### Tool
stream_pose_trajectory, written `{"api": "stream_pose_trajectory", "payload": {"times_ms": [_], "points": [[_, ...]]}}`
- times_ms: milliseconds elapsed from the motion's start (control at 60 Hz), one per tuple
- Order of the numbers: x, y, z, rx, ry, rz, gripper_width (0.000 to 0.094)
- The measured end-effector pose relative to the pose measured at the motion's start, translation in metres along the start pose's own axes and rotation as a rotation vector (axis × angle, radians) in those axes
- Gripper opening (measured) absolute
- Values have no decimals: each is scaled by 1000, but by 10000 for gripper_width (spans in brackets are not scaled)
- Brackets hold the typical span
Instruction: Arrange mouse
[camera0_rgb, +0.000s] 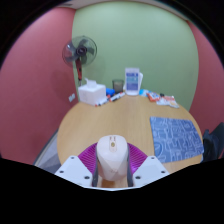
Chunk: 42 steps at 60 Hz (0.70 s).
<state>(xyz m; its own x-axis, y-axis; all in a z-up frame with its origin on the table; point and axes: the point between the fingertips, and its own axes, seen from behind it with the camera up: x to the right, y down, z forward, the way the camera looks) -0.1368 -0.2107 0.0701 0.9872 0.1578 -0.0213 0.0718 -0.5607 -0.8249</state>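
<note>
Round wooden bench (105, 125), fan (79, 50) behind. Beige mouse (111, 160) pinched in gripper (111, 172), pads touching both sides. Blue mat (177, 136) alongside.

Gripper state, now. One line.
Gripper: shut on the mouse, with both pink pads pressing its sides, above the round wooden table.
</note>
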Motion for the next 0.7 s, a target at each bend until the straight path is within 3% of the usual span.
{"api": "stream_pose_trajectory", "payload": {"times_ms": [167, 233, 300, 383, 483, 617, 700], "points": [[48, -149, -36, 237, -35, 35, 384], [95, -187, -36, 295, 1, 63, 383], [157, -205, -24, 299, 42, 99, 382], [229, -175, 9, 236, 120, 102, 381], [290, -113, 55, 87, 156, 131, 381], [318, -32, 93, -56, 153, 111, 387], [317, -5, 104, -102, 135, 104, 445]]}}
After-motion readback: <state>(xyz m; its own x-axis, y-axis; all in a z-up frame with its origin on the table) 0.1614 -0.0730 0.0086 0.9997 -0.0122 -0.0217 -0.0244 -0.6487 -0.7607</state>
